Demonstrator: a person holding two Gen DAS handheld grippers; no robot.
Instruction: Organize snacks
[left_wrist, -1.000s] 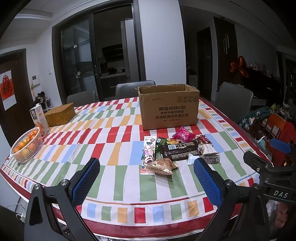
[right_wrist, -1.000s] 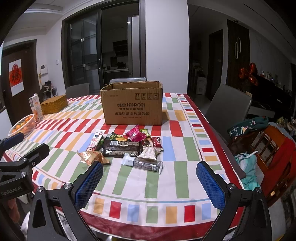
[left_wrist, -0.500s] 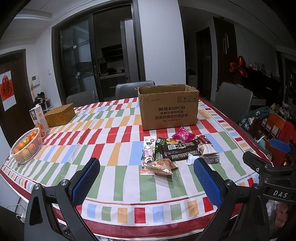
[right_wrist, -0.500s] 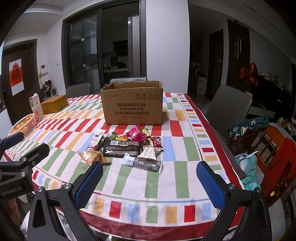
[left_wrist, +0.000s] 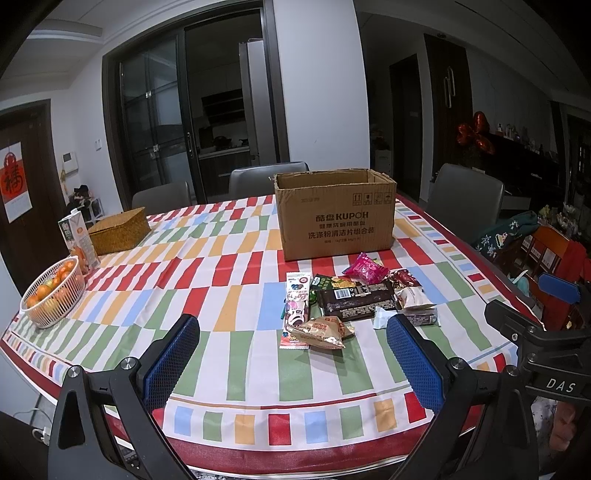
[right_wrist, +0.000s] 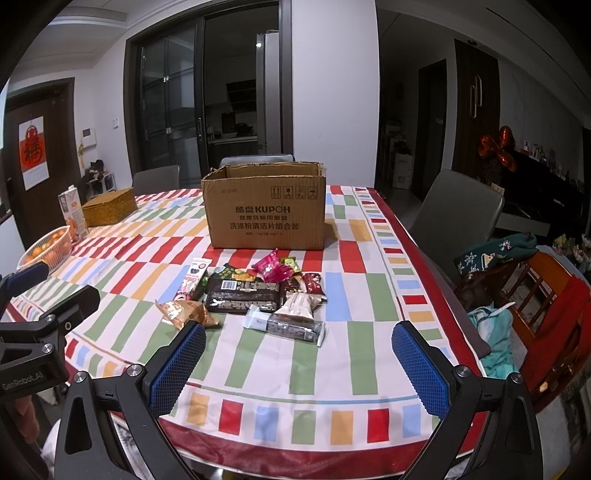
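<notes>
A pile of snack packets (left_wrist: 351, 302) lies on the striped tablecloth, in front of an open cardboard box (left_wrist: 335, 213). The pile holds a dark chocolate pack (right_wrist: 242, 295), a pink packet (right_wrist: 275, 266), a tan crumpled packet (left_wrist: 321, 330) and a long white packet (left_wrist: 295, 308). The box also shows in the right wrist view (right_wrist: 266, 206). My left gripper (left_wrist: 293, 363) is open and empty, hovering at the table's near edge. My right gripper (right_wrist: 299, 365) is open and empty, also at the near edge, short of the pile.
A white basket of oranges (left_wrist: 53, 291), a juice carton (left_wrist: 77, 236) and a wicker box (left_wrist: 120, 229) stand at the table's left. Grey chairs (right_wrist: 458, 210) ring the table. A wooden chair with clothes (right_wrist: 535, 288) stands at the right.
</notes>
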